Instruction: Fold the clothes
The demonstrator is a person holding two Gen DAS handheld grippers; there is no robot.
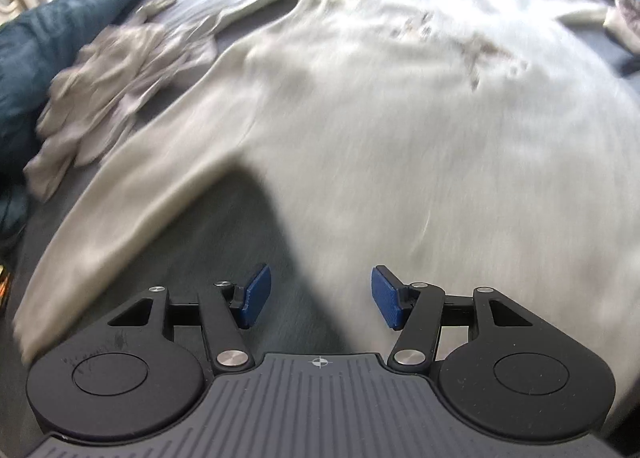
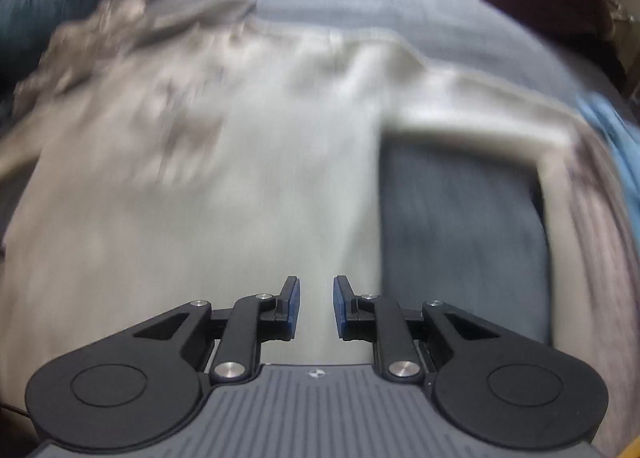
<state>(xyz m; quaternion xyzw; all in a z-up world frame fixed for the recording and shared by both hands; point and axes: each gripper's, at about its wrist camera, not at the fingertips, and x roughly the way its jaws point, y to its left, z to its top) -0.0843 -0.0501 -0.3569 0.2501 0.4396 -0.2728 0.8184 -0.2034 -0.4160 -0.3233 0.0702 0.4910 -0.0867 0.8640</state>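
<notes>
Sweater: the cream sweater lies spread flat on the grey bed, sleeves out to both sides.
Your left gripper: hovers over the sweater's lower edge beside one sleeve, fingers wide apart, holding nothing.
Your right gripper: over the sweater's body near its other sleeve, fingers narrow with a gap, nothing between them.
Beside the sweater: a crumpled beige garment, then a teal blanket.
</notes>
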